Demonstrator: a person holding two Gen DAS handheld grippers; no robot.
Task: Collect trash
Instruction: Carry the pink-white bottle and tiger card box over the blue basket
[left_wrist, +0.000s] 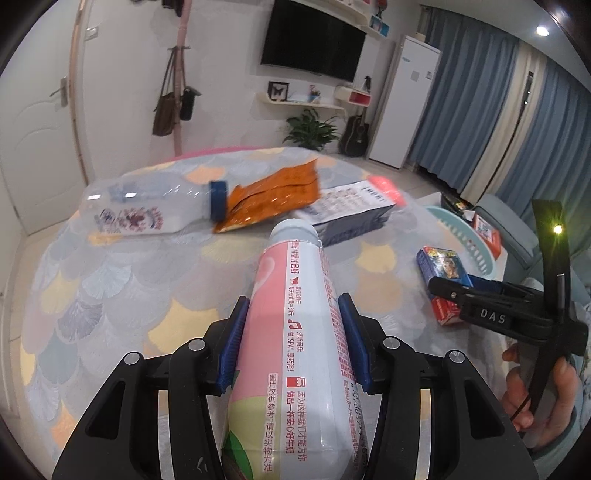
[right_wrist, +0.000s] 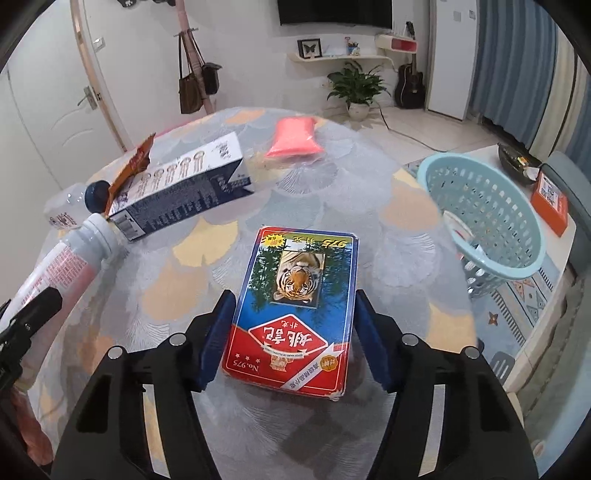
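Note:
My left gripper (left_wrist: 295, 306) is shut on a pink and white milk bottle (left_wrist: 295, 332), held above the round table (left_wrist: 110, 295); the bottle also shows in the right wrist view (right_wrist: 70, 258). My right gripper (right_wrist: 295, 306) has its blue pads on both sides of a red and blue playing-card box (right_wrist: 295, 302) with a tiger picture; a small gap shows at each pad. The card box also shows in the left wrist view (left_wrist: 441, 273), with the right gripper (left_wrist: 448, 293) on it. A light blue basket (right_wrist: 484, 221) stands right of the table.
On the table lie a clear bottle with a blue cap (left_wrist: 147, 206), an orange snack wrapper (left_wrist: 273, 195), a dark blue and white carton (right_wrist: 184, 184) and a pink packet (right_wrist: 295, 138). An orange box (right_wrist: 550, 199) lies on a side table beyond the basket.

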